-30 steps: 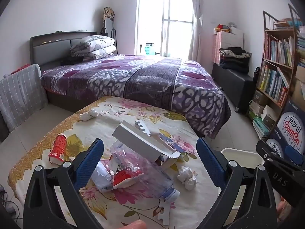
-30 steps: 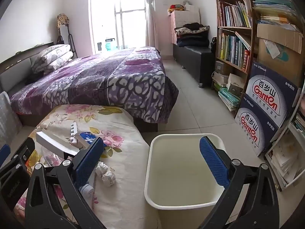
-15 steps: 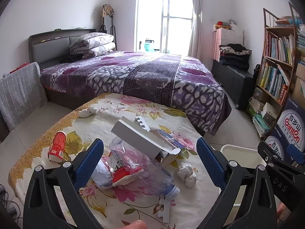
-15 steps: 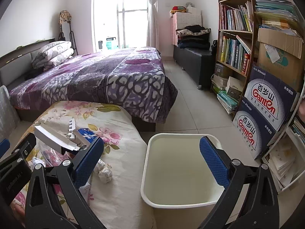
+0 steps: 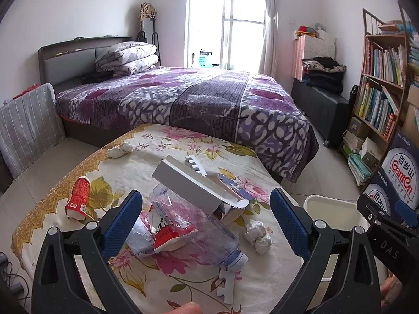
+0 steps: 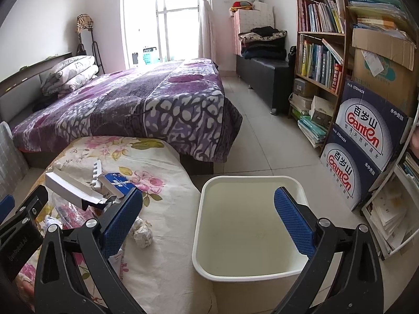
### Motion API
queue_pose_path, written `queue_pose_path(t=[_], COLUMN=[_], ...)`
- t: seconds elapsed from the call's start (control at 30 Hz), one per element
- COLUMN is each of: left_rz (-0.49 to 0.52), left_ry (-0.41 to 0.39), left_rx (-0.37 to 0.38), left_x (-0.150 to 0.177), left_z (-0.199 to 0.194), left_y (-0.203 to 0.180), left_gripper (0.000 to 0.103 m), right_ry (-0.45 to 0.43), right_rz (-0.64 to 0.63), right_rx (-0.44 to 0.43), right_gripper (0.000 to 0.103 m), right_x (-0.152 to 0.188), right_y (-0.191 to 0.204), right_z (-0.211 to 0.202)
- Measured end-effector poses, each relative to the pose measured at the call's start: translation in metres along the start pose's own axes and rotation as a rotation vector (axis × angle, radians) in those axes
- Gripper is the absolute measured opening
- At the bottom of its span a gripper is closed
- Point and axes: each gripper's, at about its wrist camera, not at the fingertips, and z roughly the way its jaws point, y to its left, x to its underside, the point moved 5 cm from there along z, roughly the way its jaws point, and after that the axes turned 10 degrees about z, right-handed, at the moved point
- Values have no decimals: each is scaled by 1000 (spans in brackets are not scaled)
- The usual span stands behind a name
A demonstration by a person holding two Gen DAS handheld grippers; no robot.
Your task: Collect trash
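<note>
A bed with a purple and white patterned cover (image 5: 199, 102) fills the far half of the room, with a wooden bookshelf packed with books (image 6: 319, 49) along the right wall. In front of the bed stands a low table under a cream floral cloth (image 5: 183, 282), and just beside its right edge sits a cream rectangular plastic bin (image 6: 207, 201), nothing visible inside. Trash is scattered on the cloth: a crushed clear plastic bottle (image 5: 199, 222) lies at the centre, a long white cardboard box with an open flap (image 5: 193, 185) leaning across it, torn red and white wrapper scraps (image 5: 167, 235) beneath. A red paper cup (image 5: 78, 198) lies on its side near the left edge. One crumpled white paper ball (image 5: 258, 234) rests right of the bottle; another (image 5: 120, 149) lies at the table's far side. The left gripper (image 5: 204, 217) hangs over the bottle, jaws spread wide and holding nothing. The right gripper (image 6: 209, 219) hovers above the bin's near rim, likewise spread and empty.
</note>
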Motion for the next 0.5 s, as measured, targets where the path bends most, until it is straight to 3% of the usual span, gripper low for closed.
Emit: queue_pose_path(t=[0.5], left_rz=[4], left_ry=[7], left_rx=[2], left_x=[4], left_z=[3], left_y=[-1], left_gripper=[96], right_ry=[1], right_rz=[-3], right_rx=[-3], right_gripper=[96], right_x=[1], right_y=[1], right_z=[0])
